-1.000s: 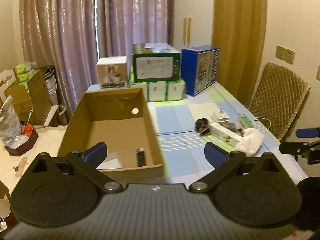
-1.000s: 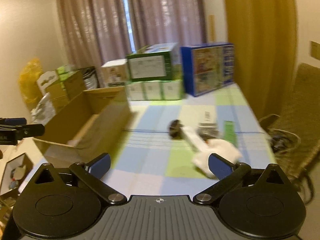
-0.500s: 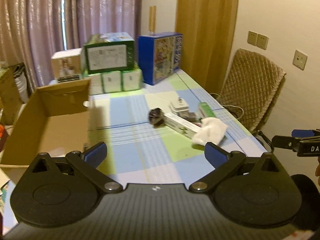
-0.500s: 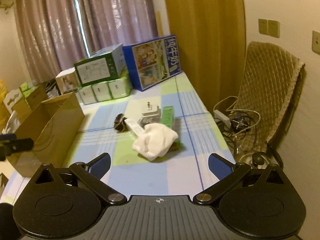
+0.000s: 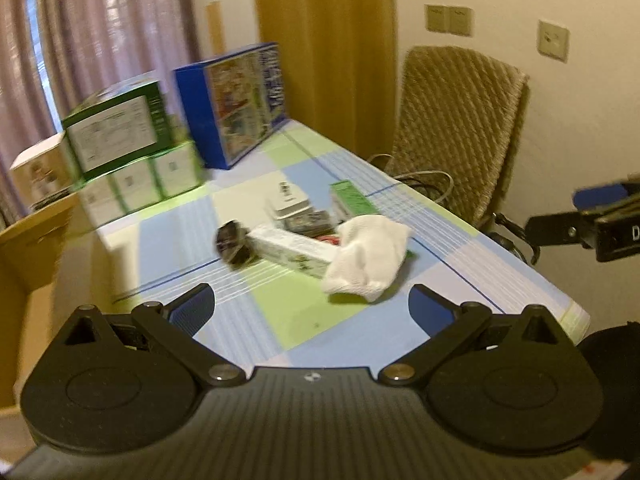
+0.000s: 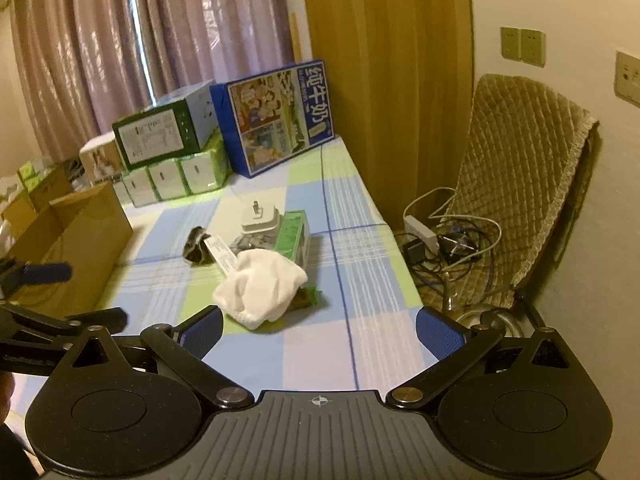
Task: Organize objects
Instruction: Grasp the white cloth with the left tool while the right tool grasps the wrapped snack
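Checked table (image 6: pixel 360 360) bears white cloth (image 6: pixel 260 286), boxes (image 6: pixel 276 116), carton (image 6: pixel 76 248).

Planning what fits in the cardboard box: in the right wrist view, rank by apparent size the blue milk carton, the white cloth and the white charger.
1. Blue printed milk carton
2. Crumpled white cloth, though it lies nearer the camera
3. White plug-in charger

soft white cloth (image 6: pixel 260 286), matt cardboard box (image 6: pixel 76 240), glossy tablecloth (image 6: pixel 360 264)

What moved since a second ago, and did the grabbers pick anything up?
Both views swung right, away from the cardboard box toward the white cloth. The left gripper and right gripper grabbed nothing; jaws stayed open. The pile on the table stayed put.
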### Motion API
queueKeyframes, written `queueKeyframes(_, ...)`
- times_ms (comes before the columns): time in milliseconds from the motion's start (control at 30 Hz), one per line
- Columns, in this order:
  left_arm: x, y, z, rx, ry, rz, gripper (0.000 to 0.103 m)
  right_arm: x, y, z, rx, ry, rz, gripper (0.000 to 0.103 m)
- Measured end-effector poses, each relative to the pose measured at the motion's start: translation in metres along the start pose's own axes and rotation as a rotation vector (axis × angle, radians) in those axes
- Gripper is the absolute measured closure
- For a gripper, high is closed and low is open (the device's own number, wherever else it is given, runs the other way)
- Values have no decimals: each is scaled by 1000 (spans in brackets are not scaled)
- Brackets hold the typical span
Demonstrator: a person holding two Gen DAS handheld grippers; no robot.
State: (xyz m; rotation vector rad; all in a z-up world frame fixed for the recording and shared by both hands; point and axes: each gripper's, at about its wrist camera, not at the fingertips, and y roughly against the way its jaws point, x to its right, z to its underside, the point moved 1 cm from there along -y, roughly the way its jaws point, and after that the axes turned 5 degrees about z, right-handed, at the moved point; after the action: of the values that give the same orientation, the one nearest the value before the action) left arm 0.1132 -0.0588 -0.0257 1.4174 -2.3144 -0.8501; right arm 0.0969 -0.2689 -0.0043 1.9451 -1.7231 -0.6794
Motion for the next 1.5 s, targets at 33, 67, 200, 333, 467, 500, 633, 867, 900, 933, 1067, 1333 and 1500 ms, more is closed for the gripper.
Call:
queueKeyframes(33, 3, -6, -1, -2, -13, 6, 1, 1, -4, -1, -4, 11, -2, 3)
queueKeyframes(67, 6, -13, -2, -7, -25, 16, 1, 2, -8, -3, -9, 21, -5, 4)
queueKeyframes(200, 13, -43, -4, -19, -57, 54, 2, 7, -30, -6, -42, 37, -16, 18)
queueKeyframes(333, 20, -73, -4, -29, -106, 69, 4, 12, -53, -6, -74, 44, -11, 25)
queueKeyframes(467, 26, -101, -5, -48, -141, 93, 9, 18, -73, -4, -104, 40, -2, 25)
queueKeyframes(500, 27, -108, -5, -51, -150, 96, 9, 20, -77, -4, -111, 36, -3, 25)
queueKeyframes(633, 34, -133, -5, -66, -204, 109, 12, 25, -92, -2, -135, 39, 3, 25)
queueKeyframes(867, 42, -162, -1, -104, -306, 83, 45, 25, -112, -2, -159, 50, -10, 25)
queueKeyframes(900, 40, -161, -1, -104, -298, 85, 53, 24, -114, -1, -161, 54, -17, 25)
queueKeyframes(933, 37, -160, -1, -103, -278, 89, 60, 23, -116, -1, -162, 59, -24, 25)
queueKeyframes(1067, 14, -141, -3, -119, -143, 103, 75, 16, -127, 1, -170, 76, -56, 25)
queueKeyframes(1333, -42, -104, 24, -182, 88, 12, 75, -8, -163, 5, -169, 123, -110, 25)
queueKeyframes(1500, -48, -103, 29, -171, 135, 12, 75, -18, -188, 3, -170, 131, -92, 29)
